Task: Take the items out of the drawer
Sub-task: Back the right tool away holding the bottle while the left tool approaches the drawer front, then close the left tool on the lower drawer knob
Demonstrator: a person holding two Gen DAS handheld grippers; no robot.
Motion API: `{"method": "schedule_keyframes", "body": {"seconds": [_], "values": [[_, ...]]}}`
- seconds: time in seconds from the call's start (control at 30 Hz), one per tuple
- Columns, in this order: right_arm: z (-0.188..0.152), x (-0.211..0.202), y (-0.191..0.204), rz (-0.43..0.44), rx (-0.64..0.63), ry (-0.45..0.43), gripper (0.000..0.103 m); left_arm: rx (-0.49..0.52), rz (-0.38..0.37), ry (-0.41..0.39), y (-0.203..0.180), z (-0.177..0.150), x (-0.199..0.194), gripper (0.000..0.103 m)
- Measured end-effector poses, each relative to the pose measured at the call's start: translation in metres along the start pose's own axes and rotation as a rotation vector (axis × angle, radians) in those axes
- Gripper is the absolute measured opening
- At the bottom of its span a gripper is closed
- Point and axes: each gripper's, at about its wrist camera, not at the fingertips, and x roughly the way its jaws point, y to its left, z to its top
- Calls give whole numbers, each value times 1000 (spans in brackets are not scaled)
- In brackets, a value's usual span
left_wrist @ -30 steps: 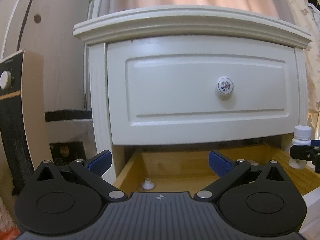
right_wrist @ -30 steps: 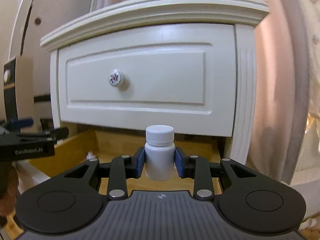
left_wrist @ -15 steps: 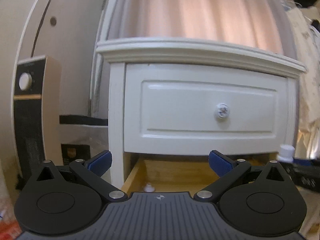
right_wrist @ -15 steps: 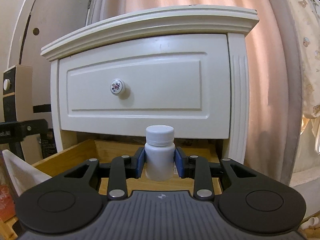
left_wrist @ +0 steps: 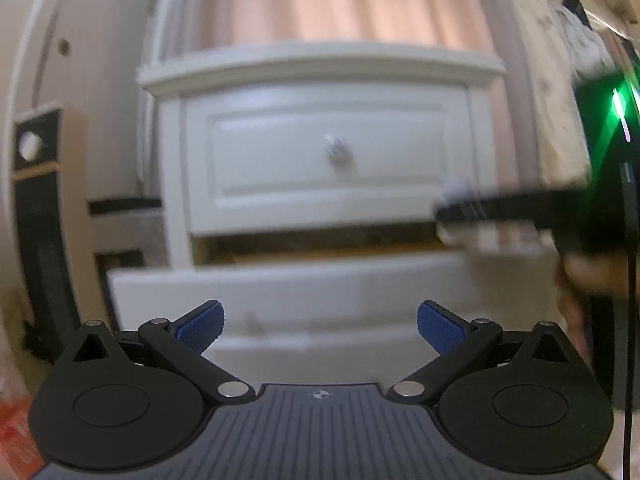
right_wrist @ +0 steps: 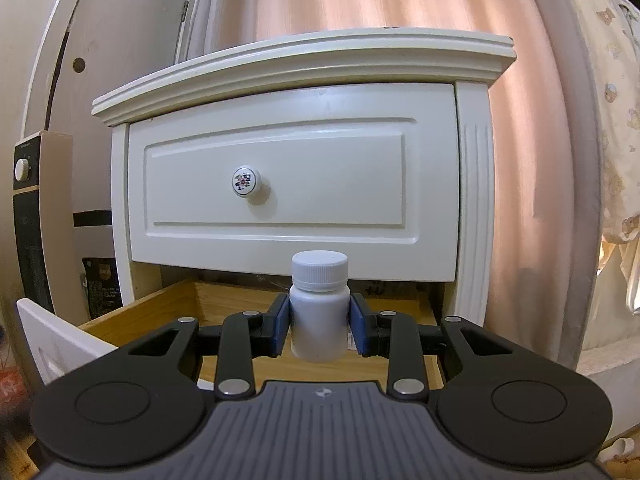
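My right gripper (right_wrist: 320, 326) is shut on a white pill bottle (right_wrist: 319, 304) with a ribbed cap, held upright above the open lower drawer (right_wrist: 136, 316) of a white nightstand (right_wrist: 296, 80). The drawer's wooden inside shows behind the bottle. My left gripper (left_wrist: 320, 322) is open and empty, back from the open drawer's white front (left_wrist: 300, 296). In the blurred left wrist view the right gripper with the bottle (left_wrist: 454, 194) shows at the right, above the drawer.
The upper drawer (right_wrist: 296, 188) is shut, with a flowered knob (right_wrist: 246, 181). A black and beige heater (right_wrist: 30, 216) stands left of the nightstand. A pink curtain (right_wrist: 532, 160) hangs behind and to the right. A black cable (left_wrist: 630, 280) hangs at the right.
Both grippers have pulled back and risen from the nightstand. The right one still holds the bottle. The left view now shows the lower drawer's front; its inside has dropped from sight.
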Motion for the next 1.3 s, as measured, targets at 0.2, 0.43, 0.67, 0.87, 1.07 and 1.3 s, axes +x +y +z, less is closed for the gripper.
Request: {"method": "schedule_keyframes", "body": {"seconds": [0.2, 0.43, 0.67, 0.87, 1.07, 1.3], "values": [[3, -13, 6, 0, -15, -14, 32, -55, 10, 37, -5, -11, 11, 103], [5, -27, 13, 0, -48, -24, 32, -81, 18, 65, -9, -23, 20, 103], [8, -53, 17, 32, -38, -40, 32, -84, -21, 81, -12, -33, 24, 103], [13, -86, 13, 34, -35, -69, 32, -60, -39, 68, -21, -37, 25, 101], [2, -97, 15, 10, -59, -63, 32, -42, -44, 76, -35, -44, 31, 86], [-7, -109, 6, 10, -44, -65, 32, -68, 17, 88, -35, -53, 41, 57]]}}
